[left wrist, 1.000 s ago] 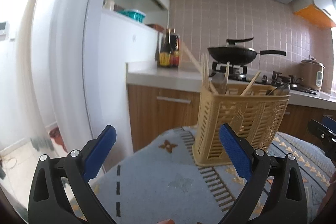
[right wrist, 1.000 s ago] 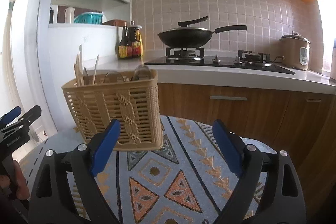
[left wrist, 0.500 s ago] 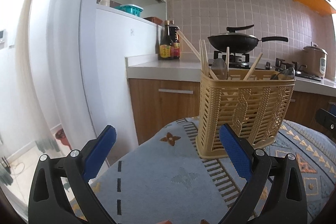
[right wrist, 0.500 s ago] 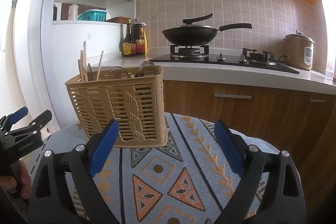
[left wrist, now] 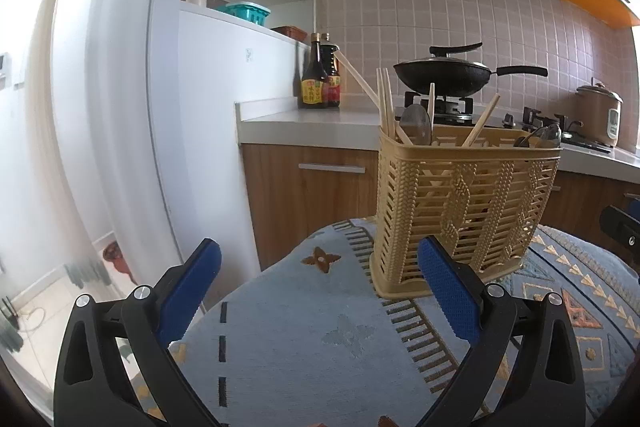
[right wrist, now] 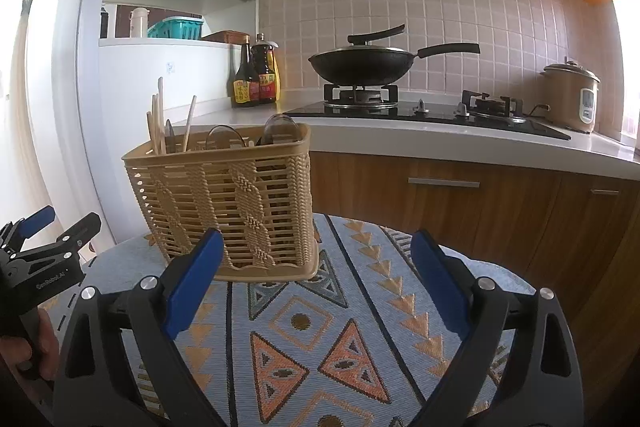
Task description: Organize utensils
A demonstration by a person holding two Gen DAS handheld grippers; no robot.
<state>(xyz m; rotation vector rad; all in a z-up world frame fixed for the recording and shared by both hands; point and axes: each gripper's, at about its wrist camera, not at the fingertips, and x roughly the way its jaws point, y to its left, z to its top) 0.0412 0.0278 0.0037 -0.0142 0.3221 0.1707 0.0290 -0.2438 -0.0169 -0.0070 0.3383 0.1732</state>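
A tan woven plastic utensil basket [left wrist: 464,211] [right wrist: 228,203] stands upright on a round table with a patterned blue cloth [left wrist: 320,339] [right wrist: 320,339]. Wooden chopsticks [left wrist: 386,107] [right wrist: 158,119] and spoons [left wrist: 416,125] [right wrist: 280,129] stick up out of it. My left gripper [left wrist: 320,291] is open and empty, short of the basket and to its left. My right gripper [right wrist: 316,283] is open too, with nothing between its fingers, just in front of the basket's right corner. The left gripper also shows at the left edge of the right wrist view, held by a hand [right wrist: 36,347].
Behind the table runs a kitchen counter [right wrist: 440,143] with wooden cabinets, a gas hob carrying a black wok [right wrist: 360,65], two sauce bottles [right wrist: 256,75] and a rice cooker [right wrist: 572,99]. A white partition wall [left wrist: 132,107] stands at the left.
Both grippers have tilted and risen slightly, so the basket sits a little higher and nearer in each view. Both stay open; nothing was grasped.
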